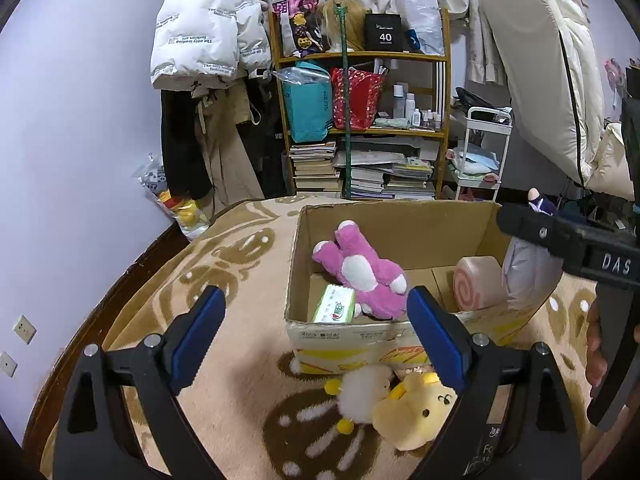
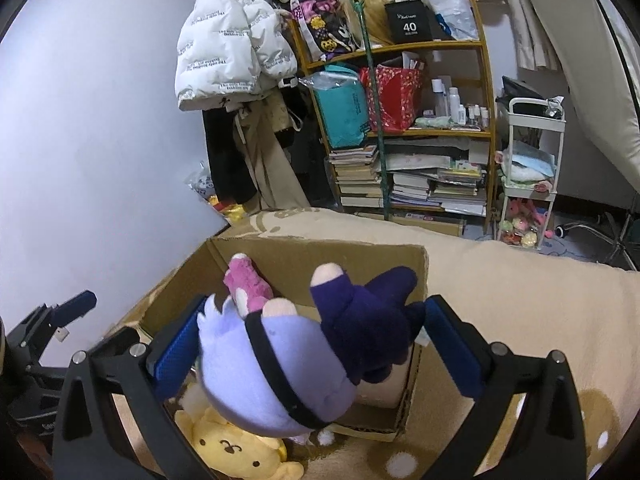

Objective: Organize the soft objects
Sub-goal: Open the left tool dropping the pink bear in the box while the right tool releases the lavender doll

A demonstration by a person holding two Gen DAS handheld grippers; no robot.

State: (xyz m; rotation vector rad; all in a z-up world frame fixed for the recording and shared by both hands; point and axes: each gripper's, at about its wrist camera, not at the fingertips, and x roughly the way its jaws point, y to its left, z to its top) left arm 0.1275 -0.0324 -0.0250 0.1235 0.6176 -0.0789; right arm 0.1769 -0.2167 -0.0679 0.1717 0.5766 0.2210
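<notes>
Two grippers work over the cardboard box (image 1: 400, 216). Left gripper (image 1: 316, 332) stands spread wide, empty, above the yellow plush (image 1: 416, 408) lying on the blanket beside the box. Inside lies a pink plush (image 1: 364, 272). Right gripper (image 2: 316, 344) clasps a lavender-haired doll (image 2: 256, 376) over the box.

Cluttered bedroom corner with pale lilac wall (image 1: 72, 120).
Wooden bookshelf (image 1: 362, 56) holds bags and books; white jacket (image 1: 200, 32) hangs beside; beige patterned blanket (image 1: 240, 360), perhaps a bed.
</notes>
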